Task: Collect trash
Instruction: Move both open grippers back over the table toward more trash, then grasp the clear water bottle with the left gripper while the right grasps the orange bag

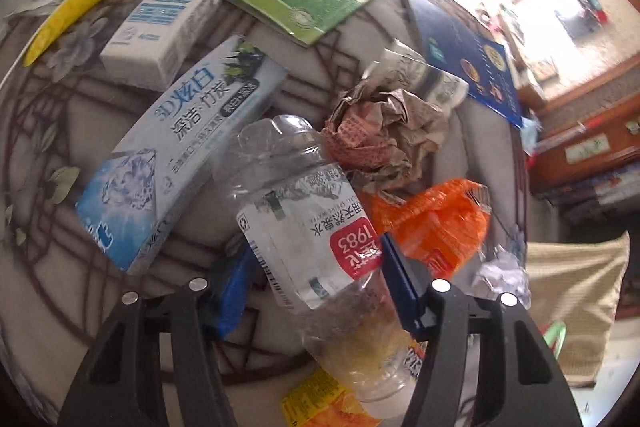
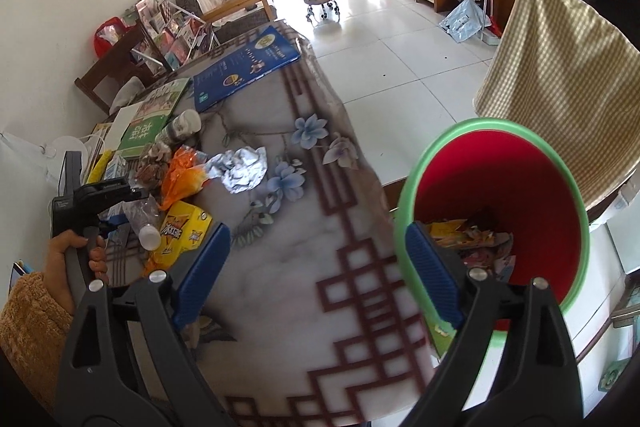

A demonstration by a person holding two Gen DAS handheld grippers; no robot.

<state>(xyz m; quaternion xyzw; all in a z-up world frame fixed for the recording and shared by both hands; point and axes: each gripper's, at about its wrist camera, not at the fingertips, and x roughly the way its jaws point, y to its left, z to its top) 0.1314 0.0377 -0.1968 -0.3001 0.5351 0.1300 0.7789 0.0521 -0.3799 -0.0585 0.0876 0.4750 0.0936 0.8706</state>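
clear plastic bottle [image 1: 304,227] lengthwise between spread left jaws, cap toward camera; right jaws likewise spread

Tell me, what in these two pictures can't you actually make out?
- Left gripper: whether its pads touch the plastic bottle; the bottle hides them.
- Yellow snack box, left wrist view: cut off by the bottom edge and the bottle.
- Bin contents, right wrist view: a small jumble, partly behind the right gripper.
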